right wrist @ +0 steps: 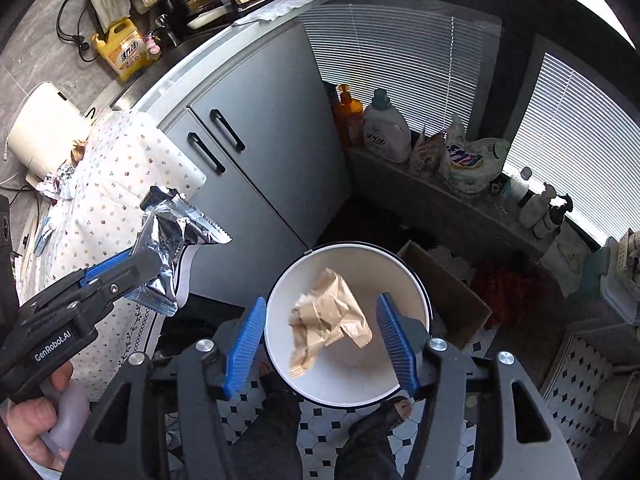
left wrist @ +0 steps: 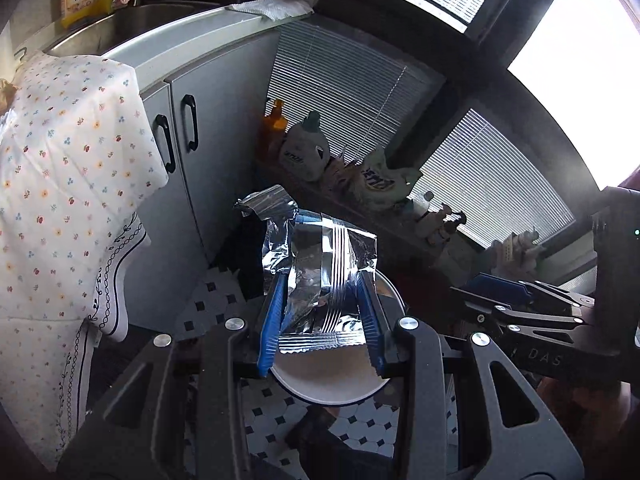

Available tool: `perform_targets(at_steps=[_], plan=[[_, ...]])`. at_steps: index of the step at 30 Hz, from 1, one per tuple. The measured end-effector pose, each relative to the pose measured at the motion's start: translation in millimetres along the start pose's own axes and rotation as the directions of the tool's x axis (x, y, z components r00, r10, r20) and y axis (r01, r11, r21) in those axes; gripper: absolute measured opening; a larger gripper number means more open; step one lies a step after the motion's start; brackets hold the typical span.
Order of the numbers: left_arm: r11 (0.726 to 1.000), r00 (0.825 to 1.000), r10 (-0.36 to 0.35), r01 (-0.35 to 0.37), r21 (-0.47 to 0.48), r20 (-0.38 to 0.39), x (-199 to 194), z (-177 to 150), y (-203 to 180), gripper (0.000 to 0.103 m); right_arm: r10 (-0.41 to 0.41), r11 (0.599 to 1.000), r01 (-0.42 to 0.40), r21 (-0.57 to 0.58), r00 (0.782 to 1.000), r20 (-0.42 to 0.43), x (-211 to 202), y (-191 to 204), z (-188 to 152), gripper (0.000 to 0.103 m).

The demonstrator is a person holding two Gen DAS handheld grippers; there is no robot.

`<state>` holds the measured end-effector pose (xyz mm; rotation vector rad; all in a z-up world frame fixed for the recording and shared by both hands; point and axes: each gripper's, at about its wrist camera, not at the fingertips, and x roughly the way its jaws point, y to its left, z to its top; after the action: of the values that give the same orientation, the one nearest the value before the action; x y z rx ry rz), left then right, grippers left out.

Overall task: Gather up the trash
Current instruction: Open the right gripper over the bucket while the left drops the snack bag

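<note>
**Q:** Left wrist view first — holding what, and where?

**A:** Left gripper (left wrist: 324, 312) clamped on a crumpled silver foil wrapper (left wrist: 320, 276), blue pads (left wrist: 272, 320) pressing both sides. Hovering above a round white trash bin (left wrist: 332, 384) standing on a black-and-white tiled floor (left wrist: 360, 436). Seen from the right wrist view as well: same gripper (right wrist: 140, 276) entering from the left, wrapper (right wrist: 168, 236) sticking up out of it, off to the left of the bin and not over its opening, a hand (right wrist: 32, 424) around the handle.

**Q:** And the right side?

**A:** Right gripper (right wrist: 322, 340) spread wide, directly above the bin (right wrist: 280, 308). Crumpled brown paper (right wrist: 326, 316) between the blue fingers (right wrist: 246, 344) but touching neither one, framed by the bin's white interior. Resting on the bottom or still in the air: cannot tell.

**Q:** Surroundings?

**A:** Grey cabinet (right wrist: 260, 140) with two black handles just behind the bin. Floral cloth (right wrist: 120, 184) draped to the left. Orange bottle (right wrist: 348, 116) and white detergent jug (right wrist: 384, 128) on a ledge under slatted blinds (right wrist: 400, 60). Yellow dish-soap bottle (right wrist: 124, 48) up on the counter. Cardboard box (right wrist: 448, 292) beside the bin on the right.
</note>
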<state>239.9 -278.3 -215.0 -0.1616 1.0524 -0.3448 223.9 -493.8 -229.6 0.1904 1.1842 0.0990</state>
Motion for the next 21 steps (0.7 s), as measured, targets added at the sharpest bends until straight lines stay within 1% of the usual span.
perform_targets(at_steps=[1,3,9,12,13,14,15,16,18,21], plan=[[1.000,1.000,0.002,-0.002,0.002,-0.004,1.4,0.2,0.1,0.036,-0.004,1.000,0.004,0.006,1.000,0.003,-1.2,-2.2,0.0,0.065],[1.000,1.000,0.002,-0.002,0.009,-0.010,3.8,1.2,-0.9,0.036,-0.010,1.000,0.010,0.015,1.000,0.007,-3.6,-7.4,0.0,0.067],[0.999,0.999,-0.012,0.013,0.030,-0.049,19.2,4.0,-14.0,0.036,-0.034,0.997,0.033,0.064,0.999,0.015,-17.3,-31.6,-3.0,0.068],[0.998,0.996,-0.037,0.041,0.045,-0.080,29.7,5.7,-26.4,0.038,-0.053,0.994,0.051,0.102,0.998,0.026,-27.0,-48.2,-6.1,0.068],[0.997,0.994,-0.061,0.066,0.048,-0.090,32.5,6.2,-30.8,0.040,-0.061,0.992,0.057,0.114,0.998,0.031,-30.4,-53.6,-6.9,0.068],[0.995,0.992,-0.077,0.082,0.055,-0.100,35.0,7.2,-35.6,0.046,-0.068,0.990,0.063,0.126,0.997,0.036,-33.1,-58.7,-7.4,0.069],[0.994,0.991,-0.080,0.087,0.068,-0.107,37.0,7.8,-40.6,0.051,-0.075,0.988,0.069,0.138,0.996,0.039,-35.7,-63.9,-8.2,0.069],[0.993,0.990,-0.081,0.091,0.080,-0.113,39.2,7.5,-45.0,0.053,-0.080,0.986,0.073,0.149,0.996,0.043,-38.4,-68.2,-9.3,0.069],[0.990,0.986,-0.105,0.117,0.085,-0.132,43.0,6.6,-50.6,0.066,-0.088,0.982,0.078,0.170,0.995,0.050,-42.2,-75.2,-10.3,0.069],[0.987,0.983,-0.116,0.130,0.095,-0.141,44.5,7.8,-56.2,0.071,-0.095,0.978,0.082,0.193,0.994,0.058,-46.4,-81.8,-10.5,0.069]])
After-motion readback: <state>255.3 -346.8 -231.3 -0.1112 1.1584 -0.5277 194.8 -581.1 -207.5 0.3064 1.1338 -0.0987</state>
